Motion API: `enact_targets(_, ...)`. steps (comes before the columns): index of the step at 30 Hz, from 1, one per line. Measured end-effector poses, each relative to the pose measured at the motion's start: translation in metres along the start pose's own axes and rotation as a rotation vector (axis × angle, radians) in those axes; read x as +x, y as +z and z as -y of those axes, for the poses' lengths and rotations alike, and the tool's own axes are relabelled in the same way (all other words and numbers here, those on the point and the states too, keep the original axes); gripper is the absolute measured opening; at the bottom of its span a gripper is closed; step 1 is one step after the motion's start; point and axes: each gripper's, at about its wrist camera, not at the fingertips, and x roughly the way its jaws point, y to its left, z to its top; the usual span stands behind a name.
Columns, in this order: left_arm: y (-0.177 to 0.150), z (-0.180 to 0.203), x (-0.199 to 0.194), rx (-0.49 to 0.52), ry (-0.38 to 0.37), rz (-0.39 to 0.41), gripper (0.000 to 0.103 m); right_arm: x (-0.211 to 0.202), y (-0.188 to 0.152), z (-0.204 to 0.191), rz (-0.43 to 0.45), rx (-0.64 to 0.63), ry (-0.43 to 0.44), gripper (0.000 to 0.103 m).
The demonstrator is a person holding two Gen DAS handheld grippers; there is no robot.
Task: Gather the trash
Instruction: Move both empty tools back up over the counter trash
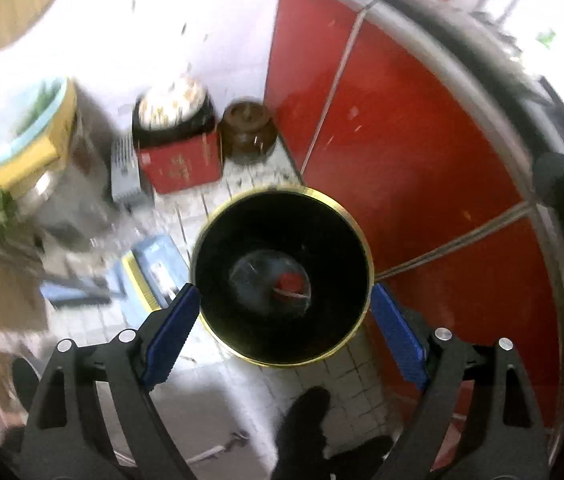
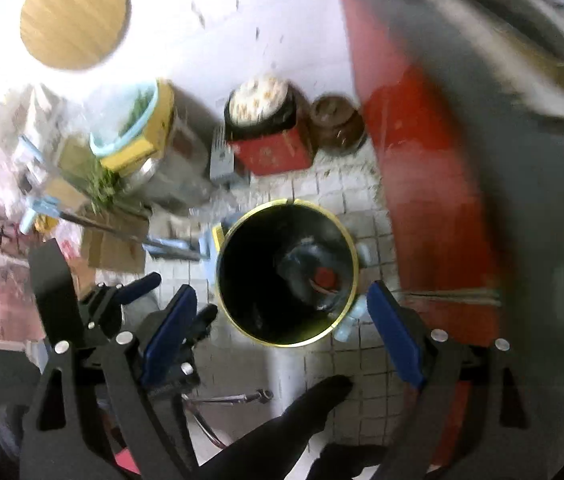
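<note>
Both grippers spread wide, empty – left gripper [image 1: 283, 312] & right gripper [image 2: 280, 314] hang above black gold-rimmed trash bin [image 1: 282, 276] on tiled floor, clear plastic bottle w/ red cap [image 1: 278, 286] at its bottom, red cabinet [image 1: 401, 140] just beside, red box [image 1: 182, 164] & brown jar [image 1: 248, 130] by the wall behind.

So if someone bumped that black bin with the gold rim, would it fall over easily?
Probably fairly easily. The bin looks tall and narrow and stands free on the tiled floor, so a sideways knock could tip it. It holds little, only what looks like a clear bottle at the bottom, so it is likely light. Being round, it might roll once down.
</note>
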Motion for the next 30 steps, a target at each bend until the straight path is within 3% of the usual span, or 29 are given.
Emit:
enact_targets(4, 0.013, 0.056, -0.064, 0.143, -0.011, 0.056, 0.088, -0.114, -0.039, 0.032, 0.155, 0.084, -0.079, 0.092)
enact_targets(7, 0.019, 0.132, -0.116, 0.323, -0.077, 0.112, 0.090, -0.200, -0.085, 0.069, 0.258, 0.189, -0.200, 0.093)
enact_targets(10, 0.015, 0.200, -0.155, 0.465, -0.181, 0.161, 0.092, -0.271, -0.144, 0.109, 0.328, 0.329, -0.320, 0.095)
enact_targets(14, -0.004, 0.315, -0.196, 0.695, -0.380, 0.175, 0.092, -0.341, -0.225, 0.151, 0.401, 0.516, -0.440, 0.095)
enact_targets(16, -0.020, 0.362, -0.208, 0.806, -0.426, 0.185, 0.092, -0.377, -0.277, 0.169, 0.450, 0.627, -0.511, 0.095)
enact_targets(20, -0.053, 0.448, -0.238, 0.962, -0.529, 0.173, 0.092, -0.431, -0.372, 0.197, 0.516, 0.824, -0.619, 0.095)
enact_targets(25, -0.090, 0.499, -0.258, 1.039, -0.607, 0.139, 0.092, -0.463, -0.458, 0.204, 0.570, 0.981, -0.670, 0.095)
enact_targets(30, -0.109, 0.525, -0.266, 1.088, -0.616, 0.133, 0.092, -0.472, -0.491, 0.207, 0.589, 1.040, -0.676, 0.095)
